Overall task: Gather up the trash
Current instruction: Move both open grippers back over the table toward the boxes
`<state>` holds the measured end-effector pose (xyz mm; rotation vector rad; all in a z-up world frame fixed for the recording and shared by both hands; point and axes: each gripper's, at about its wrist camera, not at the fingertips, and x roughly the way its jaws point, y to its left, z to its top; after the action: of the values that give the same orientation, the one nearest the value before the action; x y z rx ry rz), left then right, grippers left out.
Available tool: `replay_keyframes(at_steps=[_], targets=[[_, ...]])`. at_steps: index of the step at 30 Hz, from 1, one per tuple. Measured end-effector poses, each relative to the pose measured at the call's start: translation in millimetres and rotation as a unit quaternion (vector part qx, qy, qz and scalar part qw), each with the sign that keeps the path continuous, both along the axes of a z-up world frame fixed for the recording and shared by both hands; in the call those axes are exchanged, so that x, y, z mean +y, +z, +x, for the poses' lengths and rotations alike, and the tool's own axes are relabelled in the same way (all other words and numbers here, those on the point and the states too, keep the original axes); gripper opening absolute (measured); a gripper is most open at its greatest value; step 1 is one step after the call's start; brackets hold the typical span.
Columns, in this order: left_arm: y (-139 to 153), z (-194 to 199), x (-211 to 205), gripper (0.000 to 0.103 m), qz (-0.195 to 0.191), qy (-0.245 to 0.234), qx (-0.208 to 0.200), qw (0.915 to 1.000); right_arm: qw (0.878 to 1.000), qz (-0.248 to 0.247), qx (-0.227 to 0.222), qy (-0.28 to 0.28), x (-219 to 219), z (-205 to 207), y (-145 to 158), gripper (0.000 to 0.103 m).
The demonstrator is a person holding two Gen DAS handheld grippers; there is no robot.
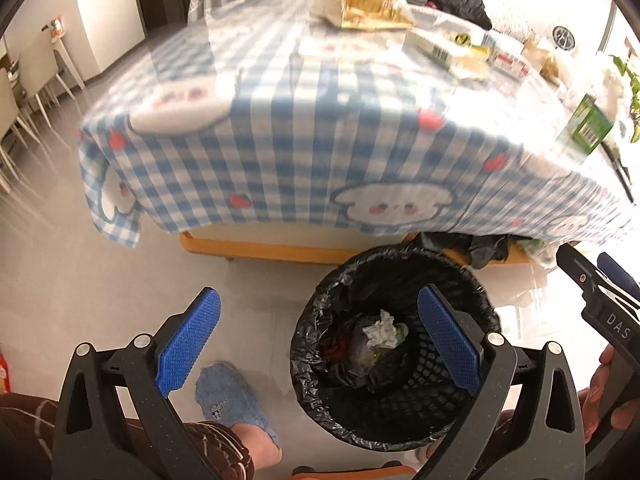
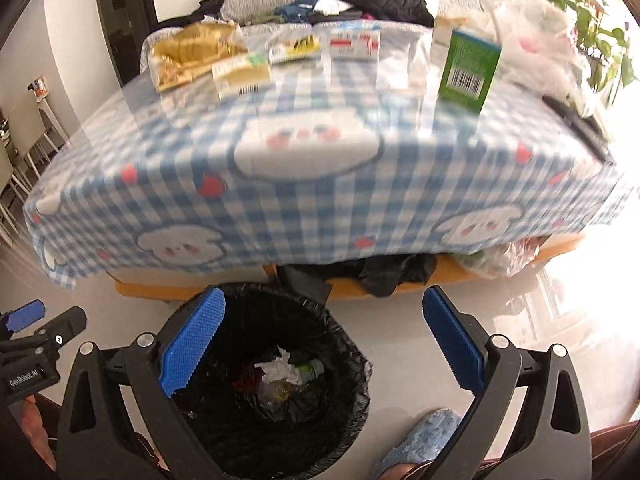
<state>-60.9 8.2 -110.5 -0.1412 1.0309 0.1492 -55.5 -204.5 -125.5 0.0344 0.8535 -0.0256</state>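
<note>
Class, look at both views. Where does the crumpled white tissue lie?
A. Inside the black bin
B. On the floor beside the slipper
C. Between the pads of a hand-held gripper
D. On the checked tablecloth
A: the tissue sits on other rubbish inside the bin.

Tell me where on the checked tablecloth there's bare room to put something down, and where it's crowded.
The near half of the tablecloth is bare, from the front edge above the trash bin back to the row of packaging. The far edge is crowded: gold wrapper, white boxes, green carton and a plastic bag at the right corner.
</note>
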Motion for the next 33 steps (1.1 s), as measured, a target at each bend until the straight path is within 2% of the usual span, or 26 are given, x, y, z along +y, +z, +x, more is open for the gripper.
replay_keyframes(at_steps=[7, 21, 26, 30, 33], targets=[[32, 7, -9, 0.097, 0.004, -0.008, -0.01, 0.9999, 1.0, -0.011, -0.028, -0.002, -12, 3, 36, 0.095], [73, 67, -39, 0.097, 0.006, -0.03, -0.028, 0.9991, 0.997, -0.028, -0.064, -0.023, -61, 47, 89, 0.095], [78, 96, -50, 0.097, -0.002, -0.036, -0.023, 0.9991, 0.996, -0.034, -0.071, -0.039, -85, 68, 100, 0.095], [77, 123, -61, 0.097, 0.005, -0.042, -0.021, 0.9989, 0.995, -0.039, -0.073, -0.047, -101, 82, 102, 0.095], [75, 142, -68, 0.097, 0.007, -0.045, -0.018, 0.9988, 0.996, -0.026, -0.069, -0.052, -113, 94, 98, 0.095]])
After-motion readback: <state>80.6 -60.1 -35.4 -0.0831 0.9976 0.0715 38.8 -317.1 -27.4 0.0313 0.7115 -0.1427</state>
